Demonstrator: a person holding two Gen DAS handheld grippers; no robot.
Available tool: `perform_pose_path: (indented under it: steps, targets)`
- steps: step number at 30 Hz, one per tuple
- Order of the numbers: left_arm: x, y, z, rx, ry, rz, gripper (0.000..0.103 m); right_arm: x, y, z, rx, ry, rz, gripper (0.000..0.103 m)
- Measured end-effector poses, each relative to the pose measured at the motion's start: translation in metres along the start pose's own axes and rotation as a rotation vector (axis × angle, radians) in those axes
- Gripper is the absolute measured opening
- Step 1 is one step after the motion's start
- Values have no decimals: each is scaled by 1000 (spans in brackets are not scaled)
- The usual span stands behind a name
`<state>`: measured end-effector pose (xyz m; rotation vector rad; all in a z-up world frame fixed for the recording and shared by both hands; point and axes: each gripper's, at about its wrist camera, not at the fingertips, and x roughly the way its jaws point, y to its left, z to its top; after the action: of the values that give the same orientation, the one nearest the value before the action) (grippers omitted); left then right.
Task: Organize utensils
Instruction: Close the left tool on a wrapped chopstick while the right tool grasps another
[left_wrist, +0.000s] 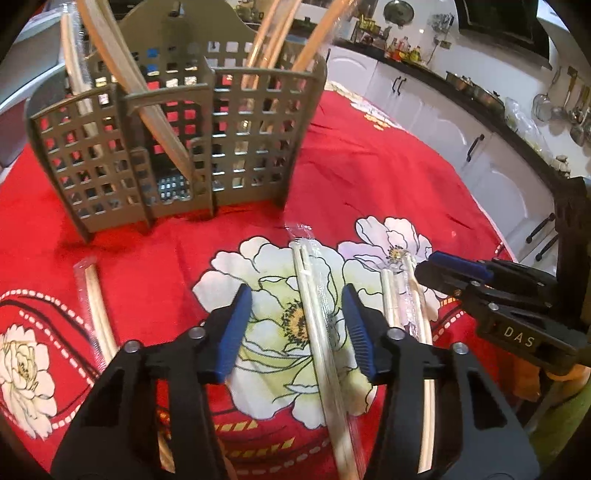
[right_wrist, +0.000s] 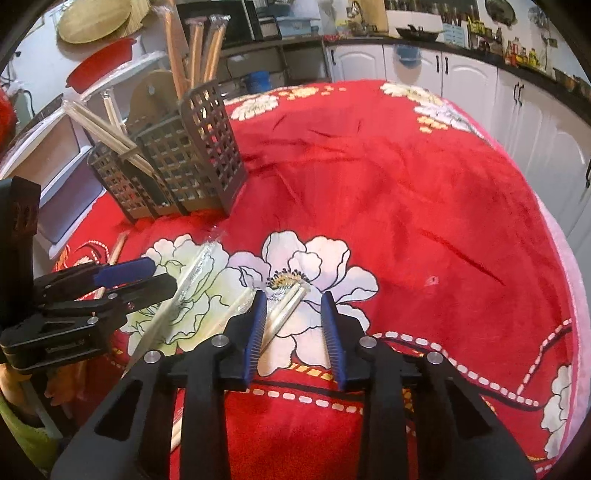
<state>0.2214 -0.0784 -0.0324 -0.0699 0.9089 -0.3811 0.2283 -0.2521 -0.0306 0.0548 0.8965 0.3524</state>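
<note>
Chopsticks in clear wrappers (left_wrist: 317, 332) lie on the red-clothed desk (left_wrist: 369, 177) before the grey caddy (left_wrist: 177, 147). Left tongs (left_wrist: 295, 332) and right tongs (right_wrist: 293, 332), half-open, each straddle a pack, gripping nothing. Pickup step; next likely needs closing, lifting.

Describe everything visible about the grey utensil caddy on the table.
The grey utensil caddy looks like moulded plastic with square-grid walls, a taller arched back panel with a hanging hole, and several compartments. It stands upright on the red floral tablecloth, beyond both grippers. Wrapped chopsticks lean out of its compartments. Neither gripper touches it.
</note>
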Motion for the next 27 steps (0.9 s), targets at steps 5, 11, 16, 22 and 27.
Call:
perform_pose_path:
  steps: [5, 11, 16, 22, 27]
  targets:
    - [11, -2, 6, -4, 37, -7, 34, 10, -1, 2, 12, 32, -3, 25]
    - [22, -4, 17, 2, 63, 10, 34, 18, -1, 6, 17, 49, -8, 23]
    - [31, -7, 25, 19, 75, 38, 34, 21, -3, 9, 24, 46, -4, 20]
    - [41, -13, 33, 45, 76, 66, 34, 24, -8, 13, 36, 35, 10, 13]
    - [47, -20, 37, 84, 75, 96, 32, 23, -14, 15, 62, 24, 35, 10]
